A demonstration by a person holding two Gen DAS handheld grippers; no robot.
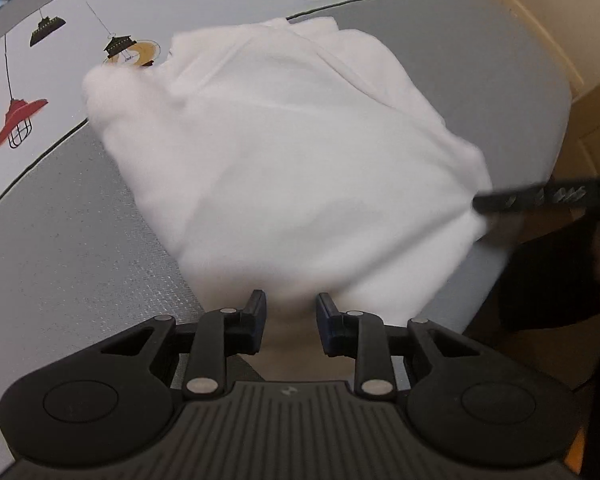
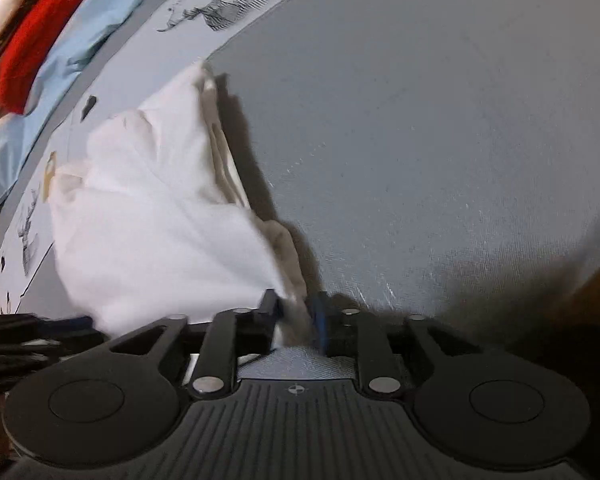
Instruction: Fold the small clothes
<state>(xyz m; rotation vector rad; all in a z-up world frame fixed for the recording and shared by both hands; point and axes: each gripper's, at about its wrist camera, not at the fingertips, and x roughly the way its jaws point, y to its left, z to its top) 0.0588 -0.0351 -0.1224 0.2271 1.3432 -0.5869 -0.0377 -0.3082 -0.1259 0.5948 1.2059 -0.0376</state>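
Shirt (image 1: 284,160) on bed (image 1: 460,80). Right gripper (image 2: 296,306) pinches shirt corner; left gripper (image 1: 291,308) parted, empty. Risk: thin pinch slips mid-fold, layers bunch.

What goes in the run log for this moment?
stage: mid-fold | left gripper: around white garment edge | right gripper: shut on garment corner | surface: grey bed cover
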